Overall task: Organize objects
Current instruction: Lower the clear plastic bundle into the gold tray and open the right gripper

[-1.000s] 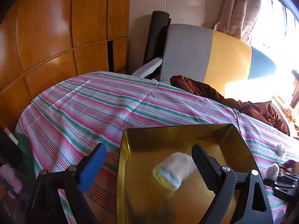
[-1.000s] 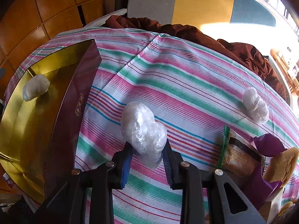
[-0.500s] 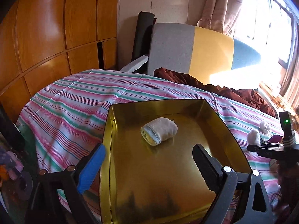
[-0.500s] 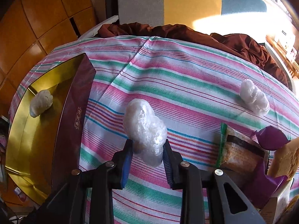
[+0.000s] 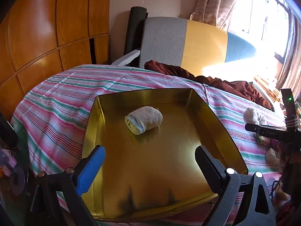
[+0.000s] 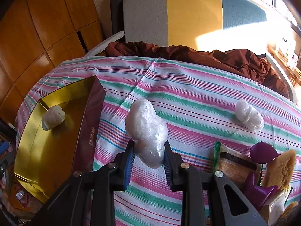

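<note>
A gold tin tray (image 5: pixel 222 131) lies on the striped cloth; it shows at the left in the right wrist view (image 6: pixel 30 131). A rolled white sock (image 5: pixel 144 120) lies in it, also visible in the right wrist view (image 6: pixel 53 115). My left gripper (image 5: pixel 149 163) is open and empty above the tray's near part. My right gripper (image 6: pixel 148 150) is shut on a white plastic-wrapped bundle (image 6: pixel 146 130), held above the cloth right of the tray. A second wrapped bundle (image 6: pixel 249 117) lies on the cloth at the far right; it also shows in the left wrist view (image 5: pixel 253 115).
Snack packets (image 6: pixel 235 164) and a purple wrapper (image 6: pixel 263 152) lie at the right near edge. A dark red cloth (image 6: pixel 188 53) is bunched at the table's far side before a grey, yellow and blue chair back (image 6: pixel 188 13). Wooden panels (image 5: pixel 47 28) stand to the left.
My left gripper has pulled back from the tray, leaving the sock lying in it. My right gripper has lifted the wrapped bundle higher off the cloth.
</note>
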`<state>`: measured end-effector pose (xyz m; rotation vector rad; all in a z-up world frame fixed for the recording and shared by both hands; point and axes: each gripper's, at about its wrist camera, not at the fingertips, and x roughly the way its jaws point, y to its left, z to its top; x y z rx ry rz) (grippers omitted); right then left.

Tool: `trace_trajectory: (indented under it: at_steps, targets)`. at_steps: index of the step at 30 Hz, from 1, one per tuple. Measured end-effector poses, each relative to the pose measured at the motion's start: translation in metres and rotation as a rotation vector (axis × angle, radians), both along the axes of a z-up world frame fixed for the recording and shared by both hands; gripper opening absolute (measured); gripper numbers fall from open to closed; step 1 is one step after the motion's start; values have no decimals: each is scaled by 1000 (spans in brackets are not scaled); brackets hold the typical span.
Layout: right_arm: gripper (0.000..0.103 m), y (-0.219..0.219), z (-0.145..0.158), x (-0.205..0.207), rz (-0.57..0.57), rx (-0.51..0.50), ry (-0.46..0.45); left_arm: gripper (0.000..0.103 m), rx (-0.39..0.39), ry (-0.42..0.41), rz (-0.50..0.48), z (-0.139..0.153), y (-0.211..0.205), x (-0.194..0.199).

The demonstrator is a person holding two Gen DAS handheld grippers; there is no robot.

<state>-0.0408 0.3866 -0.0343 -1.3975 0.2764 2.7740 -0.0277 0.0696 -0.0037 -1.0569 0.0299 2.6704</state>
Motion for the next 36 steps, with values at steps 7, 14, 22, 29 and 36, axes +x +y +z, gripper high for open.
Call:
trace_trajectory:
  at_steps: [7,14,22,29,36]
  targets:
    - [28,-24,22,8,75,-31,57,97,10,-5,-28,-4,-7,5]
    - [30,-101,41,-6,185,-134,49,97,23,32,23,3,-43,7]
    - [59,-199,32,-33,352,-300,-9,99,52,37,146,2,-89,8]
    - [60,-190,34,-13,279,-185,21,99,63,24,185,-6,-102,5]
    - [76,-171,36,8,200,-37,75,99,31,12,159,-7,-88,4]
